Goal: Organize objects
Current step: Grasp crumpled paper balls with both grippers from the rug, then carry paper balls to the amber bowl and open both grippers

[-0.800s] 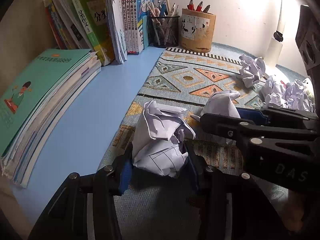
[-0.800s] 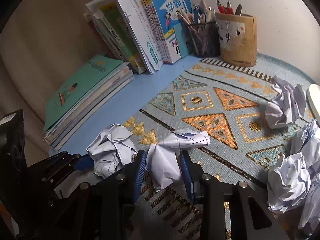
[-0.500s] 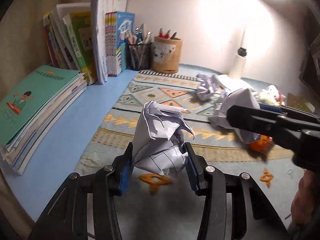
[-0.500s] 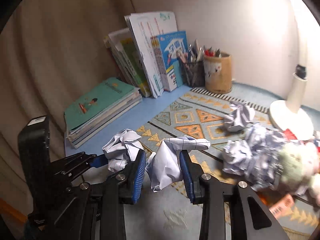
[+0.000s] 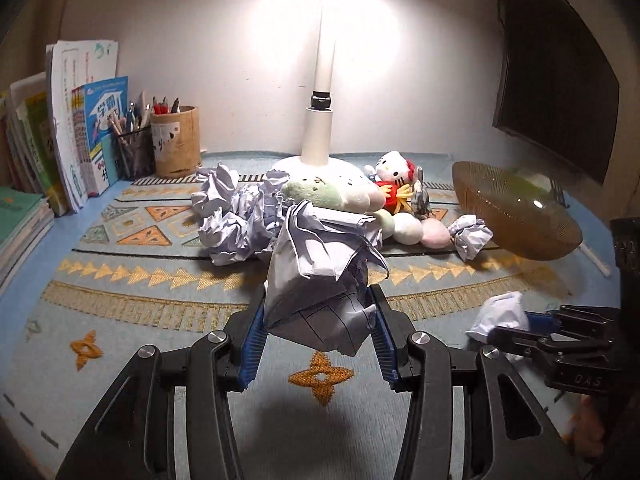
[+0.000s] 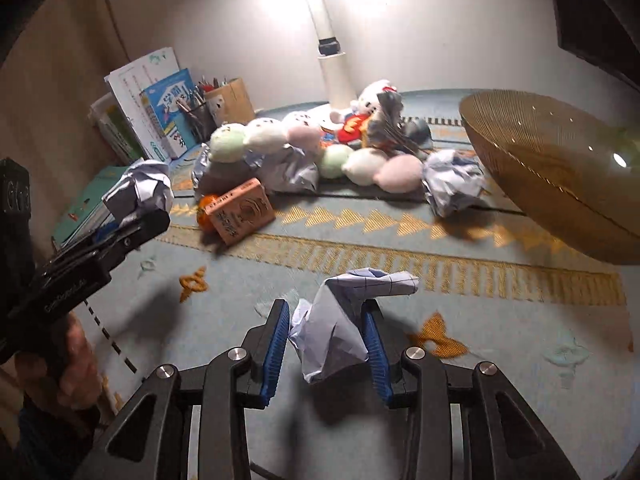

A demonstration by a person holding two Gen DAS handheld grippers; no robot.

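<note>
Two crumpled papers were held clear of the patterned mat (image 5: 120,304), one per tool. My left gripper (image 5: 318,332) was clamped on the larger paper ball (image 5: 320,276), blue pads pressing both sides. My right gripper (image 6: 325,344) was closed nearly fully on the smaller paper wad (image 6: 344,320). More paper balls (image 5: 236,216) lay among plush toys (image 5: 348,200) by the lamp base (image 5: 318,136). An amber bowl (image 6: 560,176) sat right.
</note>
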